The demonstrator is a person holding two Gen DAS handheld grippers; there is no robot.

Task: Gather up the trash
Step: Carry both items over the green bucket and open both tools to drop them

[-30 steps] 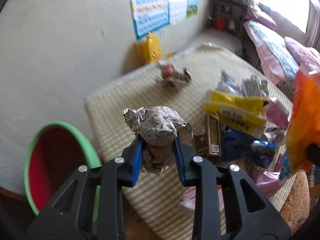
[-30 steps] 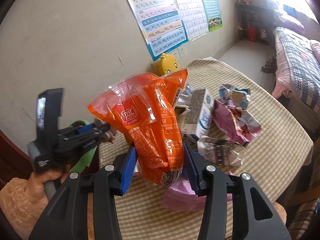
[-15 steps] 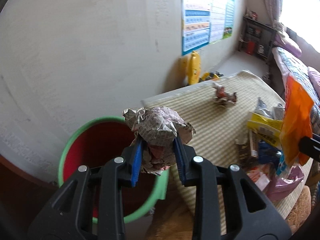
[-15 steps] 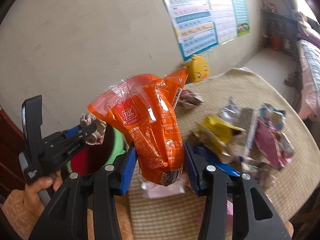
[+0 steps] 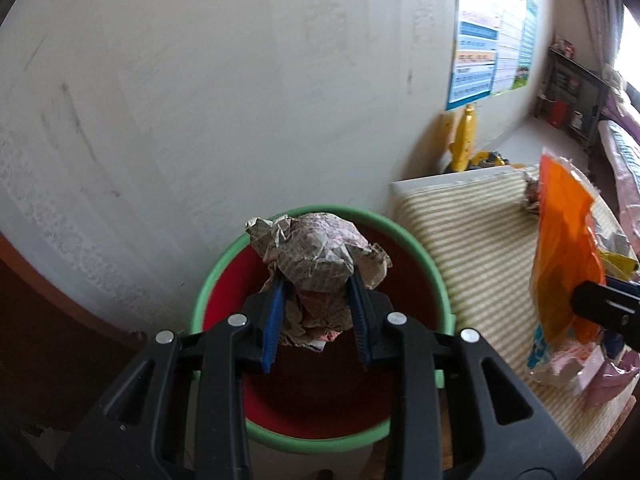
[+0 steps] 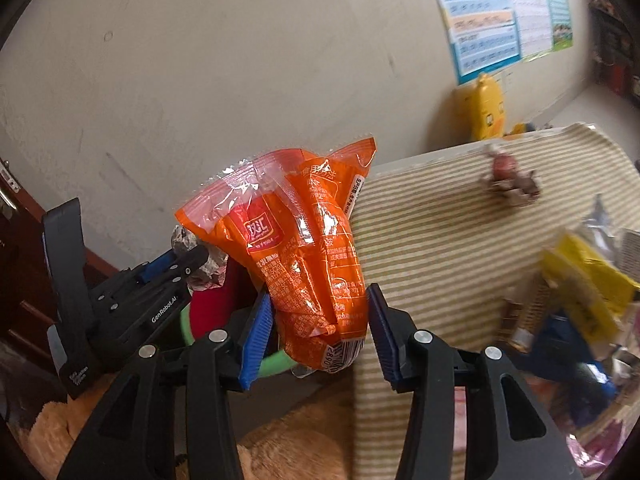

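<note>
while one red bin (image 5: 424, 256) sits below, each hand-held gripper (image 5: 316, 312) (image 6: 320, 328) clamps one item: paper wad (image 5: 316, 248), orange wrapper (image 6: 304, 248)

Orange wrapper (image 6: 308, 256) between right gripper (image 6: 318, 332) pads (bin behind)

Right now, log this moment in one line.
left gripper: crumpled newspaper ball over green-rimmed red bin | right gripper: orange plastic snack bag

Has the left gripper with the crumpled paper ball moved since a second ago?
Yes. The left gripper carried the paper ball off the table to above the bin.
</note>
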